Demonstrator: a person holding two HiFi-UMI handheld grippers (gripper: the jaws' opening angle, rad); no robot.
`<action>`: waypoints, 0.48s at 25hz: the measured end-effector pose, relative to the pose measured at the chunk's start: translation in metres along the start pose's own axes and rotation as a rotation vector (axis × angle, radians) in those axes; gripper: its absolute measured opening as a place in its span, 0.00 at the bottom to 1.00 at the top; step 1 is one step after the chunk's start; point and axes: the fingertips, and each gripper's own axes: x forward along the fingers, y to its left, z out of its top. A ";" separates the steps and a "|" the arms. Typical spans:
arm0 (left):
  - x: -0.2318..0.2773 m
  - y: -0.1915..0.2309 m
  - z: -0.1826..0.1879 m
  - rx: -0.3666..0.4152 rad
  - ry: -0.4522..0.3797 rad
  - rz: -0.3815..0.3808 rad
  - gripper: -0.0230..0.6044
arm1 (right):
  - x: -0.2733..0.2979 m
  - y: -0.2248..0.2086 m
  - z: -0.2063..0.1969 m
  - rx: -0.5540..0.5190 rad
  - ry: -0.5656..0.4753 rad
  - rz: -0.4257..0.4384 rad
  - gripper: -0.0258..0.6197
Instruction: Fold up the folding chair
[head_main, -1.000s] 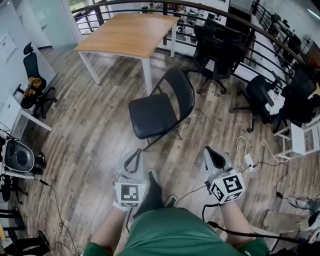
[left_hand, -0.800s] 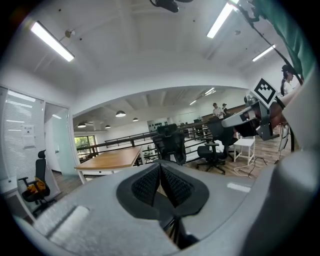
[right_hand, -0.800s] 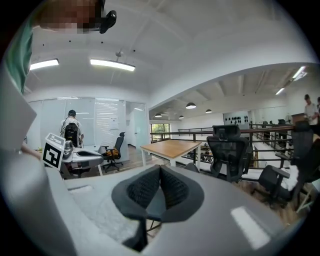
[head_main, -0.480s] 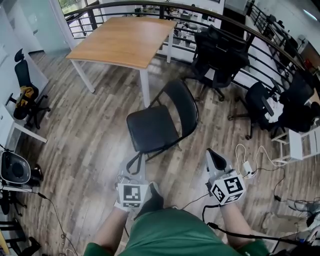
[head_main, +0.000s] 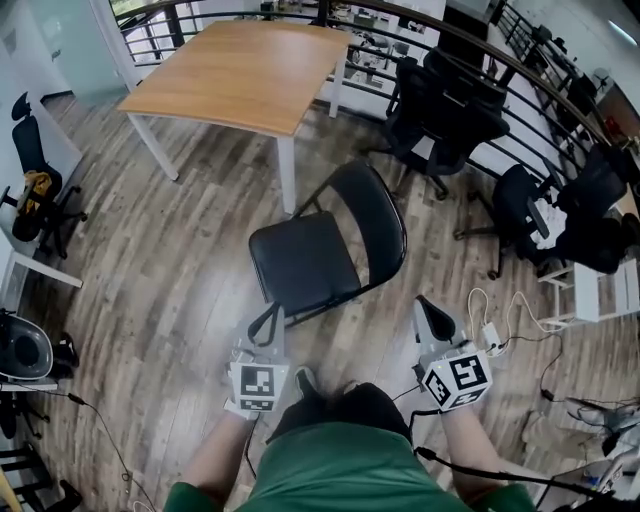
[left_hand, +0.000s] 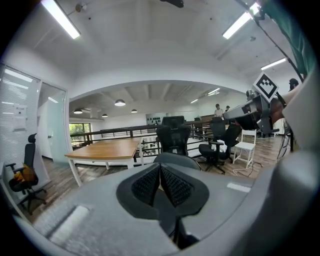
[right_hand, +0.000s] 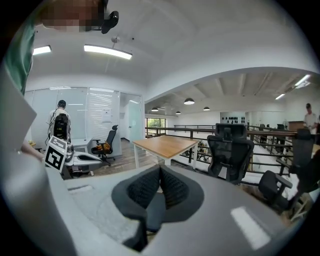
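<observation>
- Left gripper (head_main: 270, 316) and right gripper (head_main: 428, 306) both have their jaws pressed together with nothing between them; each gripper view shows the pads meeting on empty air.
- One folding chair (head_main: 300, 265) stands fully open on the floor just ahead of both grippers. Its seat corner is near the left gripper's tip and its backrest lies beyond and between the two.
- Neither gripper touches it, so the step in hand looks like the approach, with folding not yet begun.
- Next, I judge, the jaws must part, one gripper steadying the backrest while the other lifts the seat's front edge towards it.
- Count: two grippers, one folding chair, one wooden bench (head_main: 240, 70) beyond it, and at least four black office chairs (head_main: 445, 105), overlapping too much for an exact figure.
</observation>
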 end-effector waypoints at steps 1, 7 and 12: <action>0.006 0.003 -0.004 -0.008 0.008 -0.002 0.06 | 0.006 -0.004 0.000 -0.005 0.005 0.000 0.04; 0.046 0.015 -0.028 -0.049 0.071 0.009 0.06 | 0.048 -0.038 -0.007 -0.017 0.028 0.026 0.04; 0.083 0.030 -0.052 -0.196 0.149 0.045 0.06 | 0.092 -0.074 -0.011 0.003 0.044 0.050 0.04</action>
